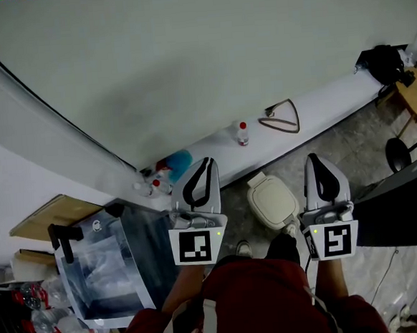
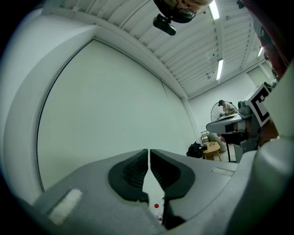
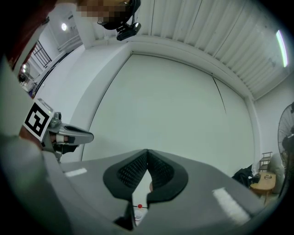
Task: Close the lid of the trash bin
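Left gripper [image 1: 209, 162]: shut, ribbed pads [image 2: 136, 169] tip to tip with only a hairline slit between, gripping nothing. Right gripper [image 1: 313, 160]: closed the same way, tips meeting on nothing. Held about level ahead of a red-clad torso [image 1: 269, 301], side by side and well apart, touching nothing, aimed at the wall.

Down between the two, on a mottled grey stone floor [image 1: 336, 145]: the trash bin [image 1: 272, 202], small and cream, just beyond a dark shoe [image 1: 281, 246], apart from both grippers, with its lid lying flat over the top as far as can be told from above.

Beyond that, a white ledge [image 1: 319, 107] along the foot of a broad pale wall [image 1: 185, 56]. Overhead, a ribbed white ceiling with strip lights [image 2: 219, 69].

At near left, a clear-sided box [image 1: 108, 267] just beside the left gripper. On the ledge, a red-capped bottle [image 1: 242, 133] near a triangular hanger [image 1: 281, 117]. Farther left along it, something blue [image 1: 178, 161] among more red-capped bottles. At the right, a floor fan [image 1: 398, 154]. Beyond it, at far right, a wooden stool [image 1: 416, 92] and a black bag [image 1: 381, 61]. Farthest off, in the left gripper view, a person [image 2: 225, 106] bent over a desk.
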